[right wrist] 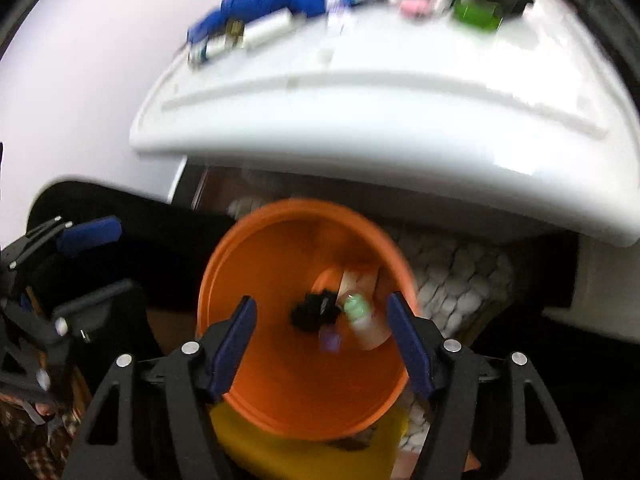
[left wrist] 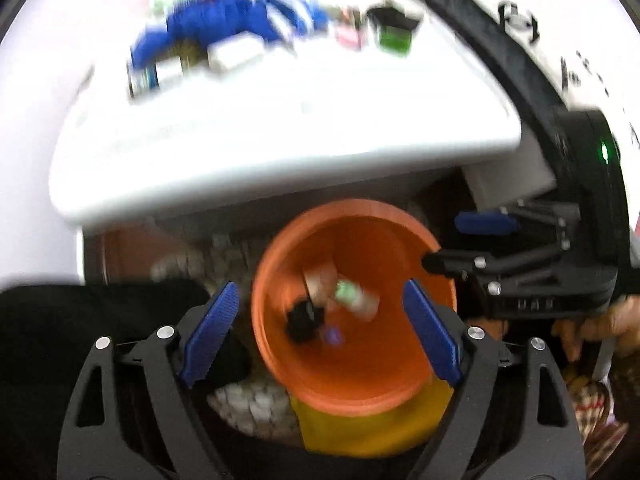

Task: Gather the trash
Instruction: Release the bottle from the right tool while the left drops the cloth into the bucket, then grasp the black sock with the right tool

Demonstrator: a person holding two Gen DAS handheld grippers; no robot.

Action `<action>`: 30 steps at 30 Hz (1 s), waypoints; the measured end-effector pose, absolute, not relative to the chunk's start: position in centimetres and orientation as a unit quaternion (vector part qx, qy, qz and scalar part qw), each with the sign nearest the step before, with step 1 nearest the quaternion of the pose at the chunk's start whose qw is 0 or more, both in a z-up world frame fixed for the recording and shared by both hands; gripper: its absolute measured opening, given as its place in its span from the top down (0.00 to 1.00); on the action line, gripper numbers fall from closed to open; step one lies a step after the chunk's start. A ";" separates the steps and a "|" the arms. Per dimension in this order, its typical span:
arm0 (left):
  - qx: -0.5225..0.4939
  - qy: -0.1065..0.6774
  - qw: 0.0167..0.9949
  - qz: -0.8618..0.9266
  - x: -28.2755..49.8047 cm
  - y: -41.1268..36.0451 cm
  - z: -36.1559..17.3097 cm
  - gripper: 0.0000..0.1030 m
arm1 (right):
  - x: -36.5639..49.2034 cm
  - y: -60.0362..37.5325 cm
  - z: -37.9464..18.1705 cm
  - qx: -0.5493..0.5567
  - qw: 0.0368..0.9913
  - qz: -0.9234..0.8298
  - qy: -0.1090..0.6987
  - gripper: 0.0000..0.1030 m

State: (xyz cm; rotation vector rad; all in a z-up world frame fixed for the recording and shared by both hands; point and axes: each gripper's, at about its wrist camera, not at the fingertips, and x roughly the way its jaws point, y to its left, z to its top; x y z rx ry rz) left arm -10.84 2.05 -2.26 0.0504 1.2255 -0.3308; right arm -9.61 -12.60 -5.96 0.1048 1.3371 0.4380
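An orange bin (left wrist: 352, 376) stands on the floor below the table's edge. Inside lie a black crumpled lump (left wrist: 302, 320), a green and white wrapper (left wrist: 352, 296) and a small, blurred purple scrap (left wrist: 333, 336). My left gripper (left wrist: 320, 292) hangs over the bin's mouth, open, nothing between its blue pads. My right gripper (left wrist: 442, 240) reaches in from the right over the rim. In the right wrist view the bin (right wrist: 280, 392) holds the black lump (right wrist: 314, 312), the wrapper (right wrist: 356, 308) and the scrap (right wrist: 330, 342) under my open, empty right gripper (right wrist: 320, 302). My left gripper (right wrist: 122, 256) is at the left.
A white table (left wrist: 280, 152) overhangs the bin, with blue boxes (left wrist: 224, 20), a green box (left wrist: 396, 36) and small packets along its far side. A yellow cloth (left wrist: 360, 428) and a white quilted cushion (right wrist: 452, 276) lie by the bin. A person's hand (left wrist: 600, 328) holds the right gripper.
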 end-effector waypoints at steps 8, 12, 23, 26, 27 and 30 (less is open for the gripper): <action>0.024 0.446 0.889 -0.103 -1.7 0.2 2.5 0.20 | 0.4 -17.9 0.9 0.032 0.864 0.091 0.494 0.20; 0.012 0.411 0.908 -0.083 -0.3 0.4 1.2 0.20 | 7.8 -20.2 0.3 -0.015 0.880 0.027 0.475 0.18; 0.007 0.451 0.888 -0.087 -0.5 2.3 -3.7 0.20 | 19.2 -20.5 -6.8 -0.049 0.857 0.019 0.513 0.18; -0.003 0.452 0.889 -0.071 -0.2 3.4 -3.9 0.20 | 19.8 -20.5 -7.6 -0.049 0.851 0.026 0.523 0.57; -0.009 0.451 0.890 -0.064 0.0 3.8 -3.8 0.20 | 19.8 -20.6 -7.5 -0.039 0.852 0.031 0.521 0.76; -0.038 0.450 0.890 -0.056 1.1 5.1 -2.9 0.20 | 19.1 -20.3 -5.8 -0.057 0.862 0.020 0.504 0.84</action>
